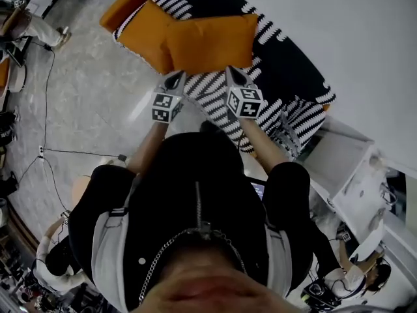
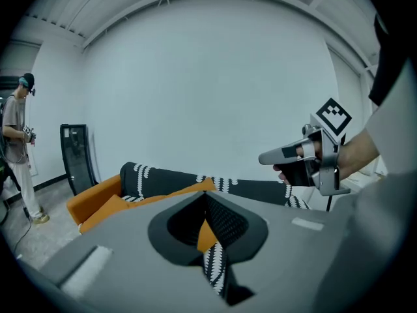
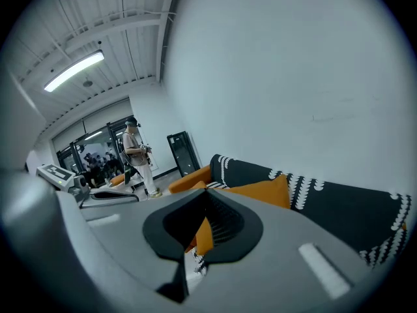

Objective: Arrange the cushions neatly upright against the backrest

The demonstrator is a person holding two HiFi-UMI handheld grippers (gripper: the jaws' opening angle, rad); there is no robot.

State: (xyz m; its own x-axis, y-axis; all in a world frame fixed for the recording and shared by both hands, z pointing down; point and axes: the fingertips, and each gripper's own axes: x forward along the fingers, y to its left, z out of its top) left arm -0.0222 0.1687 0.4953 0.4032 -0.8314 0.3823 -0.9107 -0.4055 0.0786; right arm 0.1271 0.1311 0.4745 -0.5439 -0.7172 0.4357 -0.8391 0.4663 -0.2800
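An orange cushion (image 1: 208, 44) lies on the sofa against the black-and-white backrest (image 1: 287, 57), and a second orange cushion (image 1: 146, 34) lies to its left. My left gripper (image 1: 174, 78) and right gripper (image 1: 233, 72) point at the near edge of the first cushion, side by side over the striped seat (image 1: 212, 100). Both are shut with nothing between the jaws. In the left gripper view the shut gripper (image 2: 207, 197) frames the cushion (image 2: 176, 193), and the right gripper (image 2: 264, 156) hovers at the right. In the right gripper view the cushion (image 3: 264, 191) lies beyond the shut gripper (image 3: 207, 194).
The sofa's orange armrest (image 1: 127, 2) is at the far left end. A white cabinet (image 1: 352, 168) stands right of the sofa. Cables (image 1: 49, 90) run over the floor on the left. A person (image 2: 16, 149) stands by a black chair (image 2: 75, 158), and another crouches behind me (image 1: 58, 253).
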